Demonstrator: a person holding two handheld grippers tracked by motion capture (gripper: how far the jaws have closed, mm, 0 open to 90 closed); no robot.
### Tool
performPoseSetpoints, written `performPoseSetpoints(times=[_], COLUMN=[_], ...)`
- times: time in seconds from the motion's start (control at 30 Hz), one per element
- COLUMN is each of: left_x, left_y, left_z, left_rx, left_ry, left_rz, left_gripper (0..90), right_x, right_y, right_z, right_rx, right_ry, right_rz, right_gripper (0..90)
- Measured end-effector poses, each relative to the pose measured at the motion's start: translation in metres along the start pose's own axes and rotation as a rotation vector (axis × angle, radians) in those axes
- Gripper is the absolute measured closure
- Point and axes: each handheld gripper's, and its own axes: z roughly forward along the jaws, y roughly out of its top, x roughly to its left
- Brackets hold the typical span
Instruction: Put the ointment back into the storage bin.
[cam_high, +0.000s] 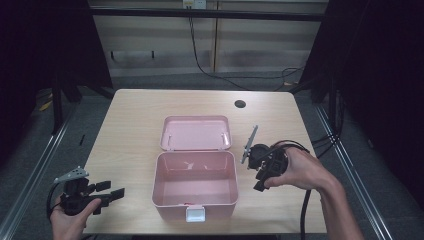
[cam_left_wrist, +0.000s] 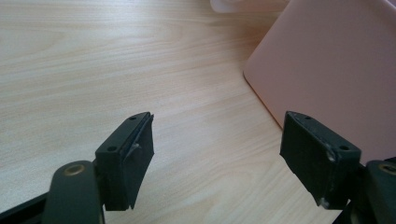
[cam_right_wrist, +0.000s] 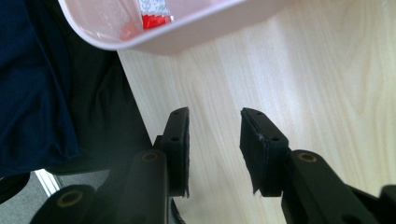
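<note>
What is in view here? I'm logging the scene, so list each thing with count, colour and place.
storage box: one, pink, open, middle of the table near the front edge; white latch on its front wall.
lid: one, pink, hinged back flat behind the box.
packet: one, red and white, inside the box.
table: one, light wood, with a dark round hole near its far right corner.
cables: several, black, on the floor behind the table.
left gripper: one, black, left of the box, open.
right gripper: one, black, right of the box, open.
</note>
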Motion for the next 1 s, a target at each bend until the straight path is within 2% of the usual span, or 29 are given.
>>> performPoseSetpoints(times=[0.2, 0.33, 0.53, 0.6, 0.87, 1.0], left_x=[-0.001, 0.0, 0.0, 0.001, 0.0, 0.001], left_y=[0.0, -0.001, -0.001, -0.002, -0.002, -0.002], left_z=[0.0, 0.0, -0.001, -0.002, -0.001, -0.002], left_rx=[0.002, 0.004, -0.003, -0.006, -0.002, -0.001], left_ry=[-0.001, 0.001, 0.003, 0.002, 0.002, 0.004], left_rz=[0.001, 0.001, -0.006, -0.01, -0.01, -0.009], left_gripper=[25.6, 25.6, 25.6, 25.6, 25.6, 25.6], right_x=[-0.002, -0.004, -0.005, -0.004, -0.007, -0.008], right_y=[-0.011, -0.016, -0.023, -0.026, -0.038, -0.042], right_z=[0.016, 0.027, 0.037, 0.04, 0.066, 0.073], right_rx=[0.01, 0.019, 0.022, 0.003, 0.001, -0.016], right_ry=[0.009, 0.02, 0.011, 0.017, 0.039, 0.041], right_rz=[0.034, 0.036, 0.06, 0.067, 0.101, 0.123], right_gripper=[61.7, 60.6, 58.1, 56.8, 55.8, 52.8])
